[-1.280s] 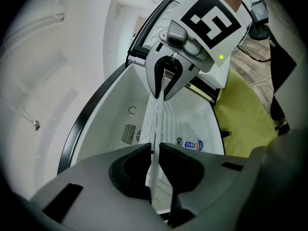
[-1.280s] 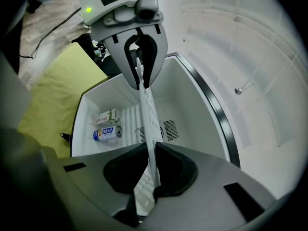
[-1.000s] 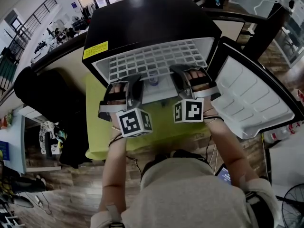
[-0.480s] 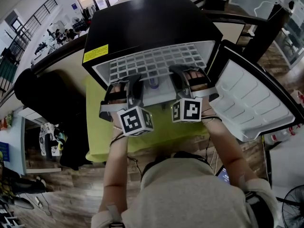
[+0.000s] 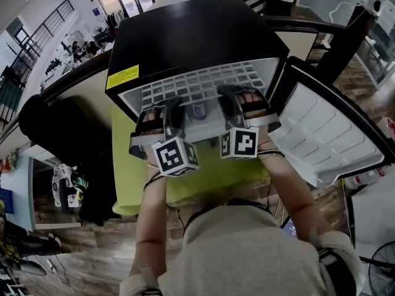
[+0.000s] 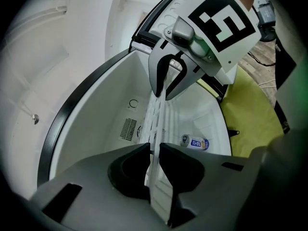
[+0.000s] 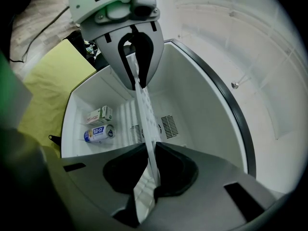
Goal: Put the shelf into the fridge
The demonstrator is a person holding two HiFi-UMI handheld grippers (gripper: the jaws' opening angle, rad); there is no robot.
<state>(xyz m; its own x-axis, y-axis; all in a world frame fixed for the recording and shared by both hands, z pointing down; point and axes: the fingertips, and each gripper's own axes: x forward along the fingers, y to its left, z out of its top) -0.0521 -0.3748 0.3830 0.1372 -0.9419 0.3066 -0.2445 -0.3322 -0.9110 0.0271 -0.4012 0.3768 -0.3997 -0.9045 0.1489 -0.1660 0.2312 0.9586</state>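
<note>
On the yellow-green tabletop [image 5: 126, 165] in front of you stands the black fridge [image 5: 197, 36], the largest thing in view. Its door [image 5: 327, 134] is swung wide open to your right, with the white ribbed lining facing up. The doorway itself is clear of the door.

The white grid shelf [image 5: 197, 85] lies roughly level across the open front and reaches into the white cavity. Its near edge sticks out toward you.

You hold that near edge at two places. The left gripper [image 6: 155, 153] has its fingers clamped on the shelf's edge, and the right gripper [image 7: 153, 150] has its fingers clamped on it too, a little apart from the left.

Below the shelf, on the fridge floor, lie a can [image 7: 97, 134] on its side and a small carton [image 7: 99, 114] just behind it. Both sit toward your left side of the cavity and under the shelf, apart from it.

The can carries a blue and white label, and the carton has green print. A yellow sticker [image 5: 123, 77] sits on the fridge's front top corner at your left. The writing on all three is too small to read.
</note>
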